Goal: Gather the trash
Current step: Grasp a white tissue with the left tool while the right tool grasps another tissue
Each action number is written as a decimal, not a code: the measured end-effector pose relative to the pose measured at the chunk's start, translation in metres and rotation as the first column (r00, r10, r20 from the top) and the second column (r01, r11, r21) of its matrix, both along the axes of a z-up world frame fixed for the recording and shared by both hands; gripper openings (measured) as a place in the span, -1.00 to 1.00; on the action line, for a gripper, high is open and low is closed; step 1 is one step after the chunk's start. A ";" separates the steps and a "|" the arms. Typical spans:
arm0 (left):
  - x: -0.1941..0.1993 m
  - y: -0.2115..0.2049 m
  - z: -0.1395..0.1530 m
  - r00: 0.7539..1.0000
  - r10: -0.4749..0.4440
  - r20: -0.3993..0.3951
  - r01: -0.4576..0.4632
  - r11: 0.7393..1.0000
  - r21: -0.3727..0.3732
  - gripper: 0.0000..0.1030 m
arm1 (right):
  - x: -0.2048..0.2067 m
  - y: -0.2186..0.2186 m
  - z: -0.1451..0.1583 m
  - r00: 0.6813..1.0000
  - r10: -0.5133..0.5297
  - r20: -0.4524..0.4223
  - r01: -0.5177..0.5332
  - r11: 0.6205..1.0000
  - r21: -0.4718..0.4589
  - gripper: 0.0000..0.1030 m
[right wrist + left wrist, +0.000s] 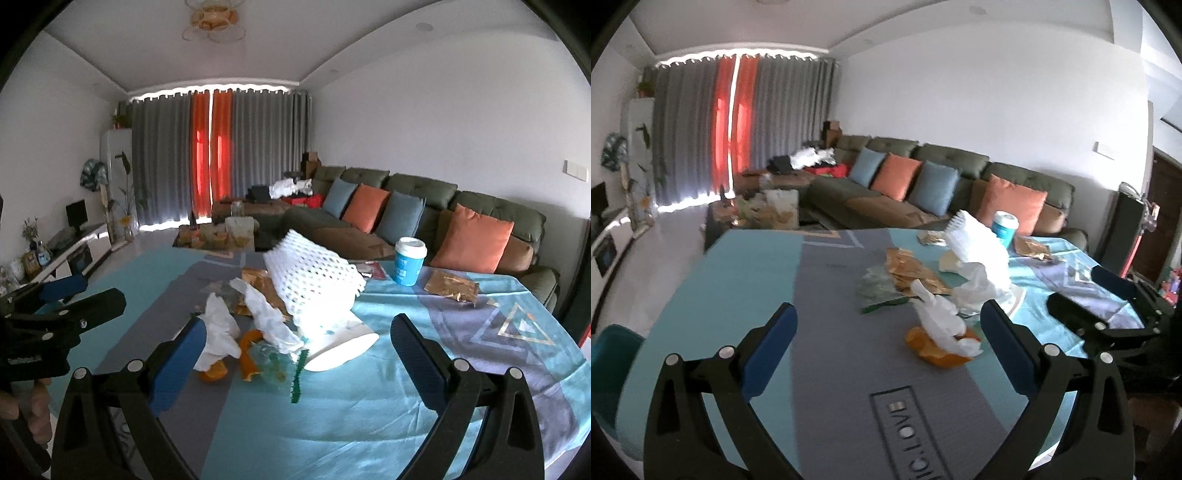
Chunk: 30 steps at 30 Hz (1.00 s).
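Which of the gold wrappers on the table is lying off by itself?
The gold wrapper just right of the blue cup; the others sit in the central pile by the white foam net.

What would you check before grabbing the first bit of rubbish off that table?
1. Left hand-held gripper open and holding nothing: ok.
2. Right hand-held gripper open and holding nothing: ok.
3. Crumpled tissue on orange peel near the left fingers: ok.
4. White foam net unobstructed: ok.
5. Blue cup upright, apart from the pile: ok.
6. Bin or bag for the trash: cannot tell, none in view.
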<state>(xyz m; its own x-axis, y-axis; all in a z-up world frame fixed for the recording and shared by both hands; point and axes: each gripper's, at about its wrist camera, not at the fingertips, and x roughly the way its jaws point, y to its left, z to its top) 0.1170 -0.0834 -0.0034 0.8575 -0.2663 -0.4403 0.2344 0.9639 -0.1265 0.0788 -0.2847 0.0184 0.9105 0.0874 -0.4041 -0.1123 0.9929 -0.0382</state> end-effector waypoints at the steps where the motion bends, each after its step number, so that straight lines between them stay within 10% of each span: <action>1: 0.006 -0.002 -0.002 1.000 -0.011 -0.013 0.011 1.000 -0.011 0.89 | 0.003 -0.001 -0.001 1.000 -0.003 -0.004 0.003 1.000 -0.010 0.87; 21: 0.110 -0.040 -0.057 0.959 -0.142 -0.244 0.130 0.989 -0.065 0.89 | 0.063 -0.012 -0.006 0.984 0.128 -0.123 -0.120 0.990 0.068 0.43; 30: 0.120 -0.045 -0.065 0.945 -0.185 -0.271 0.171 0.983 -0.074 0.29 | 0.079 0.005 -0.013 0.960 0.215 -0.179 -0.203 0.976 0.082 0.16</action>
<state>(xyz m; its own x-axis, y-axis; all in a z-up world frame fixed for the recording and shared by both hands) 0.2367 -0.1288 -0.0685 0.6415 -0.4302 -0.6351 0.3509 0.9008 -0.2558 0.1577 -0.2800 0.0055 0.7788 0.2980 -0.5519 -0.3166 0.9464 0.0643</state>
